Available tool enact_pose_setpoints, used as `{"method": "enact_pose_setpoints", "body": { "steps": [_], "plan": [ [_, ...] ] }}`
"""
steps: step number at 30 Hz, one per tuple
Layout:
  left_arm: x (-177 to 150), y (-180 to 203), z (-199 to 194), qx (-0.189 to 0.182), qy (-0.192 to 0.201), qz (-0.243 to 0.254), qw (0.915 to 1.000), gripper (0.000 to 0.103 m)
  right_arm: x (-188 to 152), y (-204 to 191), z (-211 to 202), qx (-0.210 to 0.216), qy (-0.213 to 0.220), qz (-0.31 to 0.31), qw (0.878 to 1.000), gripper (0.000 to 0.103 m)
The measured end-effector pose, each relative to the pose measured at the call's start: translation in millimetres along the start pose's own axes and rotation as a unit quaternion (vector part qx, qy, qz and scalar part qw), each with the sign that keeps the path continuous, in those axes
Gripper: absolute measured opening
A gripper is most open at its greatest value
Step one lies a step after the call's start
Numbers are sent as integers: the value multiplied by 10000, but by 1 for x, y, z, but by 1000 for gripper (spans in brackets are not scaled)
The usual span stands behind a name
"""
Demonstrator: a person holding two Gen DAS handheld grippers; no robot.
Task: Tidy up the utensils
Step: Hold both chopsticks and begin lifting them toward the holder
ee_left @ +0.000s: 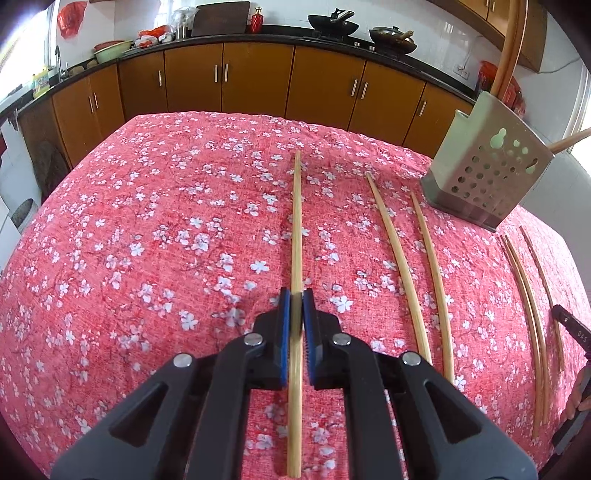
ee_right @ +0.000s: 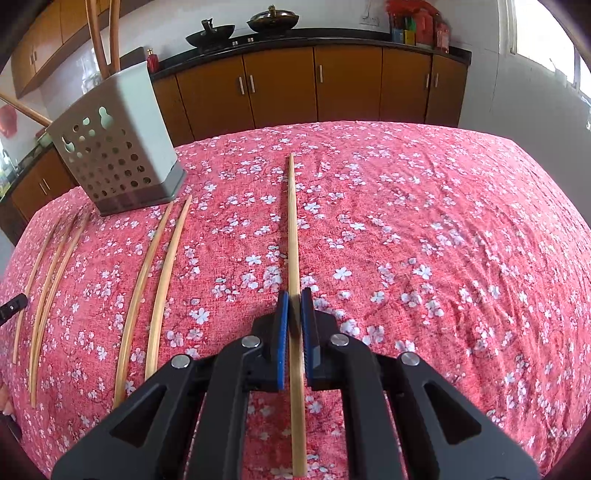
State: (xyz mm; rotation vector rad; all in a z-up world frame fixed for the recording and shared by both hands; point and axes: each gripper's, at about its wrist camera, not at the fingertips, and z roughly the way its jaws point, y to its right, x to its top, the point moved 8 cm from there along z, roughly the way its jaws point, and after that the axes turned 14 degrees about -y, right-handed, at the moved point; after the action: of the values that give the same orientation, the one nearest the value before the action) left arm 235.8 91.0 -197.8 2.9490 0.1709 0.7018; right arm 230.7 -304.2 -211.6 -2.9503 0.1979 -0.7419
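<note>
Gripping one chopstick in each hand, I count seven chopsticks over the flowered red tablecloth (ee_left: 147, 229) in this kitchen. My left gripper (ee_left: 296, 295) has its blue pads pressed tight on a pale chopstick (ee_left: 296, 221); its long axis runs straight away from the camera, the far tip pointing toward the brown cabinets (ee_left: 258, 81) and the near end passing back under the gripper. My right gripper (ee_right: 294, 297) pinches a second chopstick (ee_right: 293, 229) the same way, tip aimed at the far edge of the table.

Between the two held sticks, five more lie flat on the cloth. A pair (ee_left: 417, 266) rests side by side just in front of the holder, and three thinner ones (ee_left: 528, 306) lie near the table's right edge in the left camera's view. From the right camera the same pair (ee_right: 155, 295) and the three (ee_right: 48, 295) appear on the left. All five run lengthwise in roughly the same direction as the held sticks, front to back across the table, bowed by the lens.

One grey perforated holder (ee_left: 487, 173) stands upright on the cloth near the far edge, just beyond the far ends of the pair. Several wooden handles (ee_left: 513, 48) rise out of its top, and another pokes out to one side; I cannot count them surely.

Two dark woks (ee_left: 334, 24) sit on the black counter behind.
</note>
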Motion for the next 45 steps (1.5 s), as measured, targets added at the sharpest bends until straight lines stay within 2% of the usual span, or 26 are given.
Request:
{"method": "enact_pose_setpoints", "body": {
  "steps": [12, 40, 45],
  "plan": [
    [-1, 3, -3, -144, 6, -96, 9998, 10, 0, -1, 0, -101, 0, -43, 9999, 8],
    [-1, 3, -2, -112, -4, -91, 9999, 10, 1, -1, 0, -50, -2, -5, 10000, 8],
    [-1, 9, -2, 119, -20, 103, 9999, 10, -3, -1, -2, -39, -2, 29, 10000, 8]
  ]
}}
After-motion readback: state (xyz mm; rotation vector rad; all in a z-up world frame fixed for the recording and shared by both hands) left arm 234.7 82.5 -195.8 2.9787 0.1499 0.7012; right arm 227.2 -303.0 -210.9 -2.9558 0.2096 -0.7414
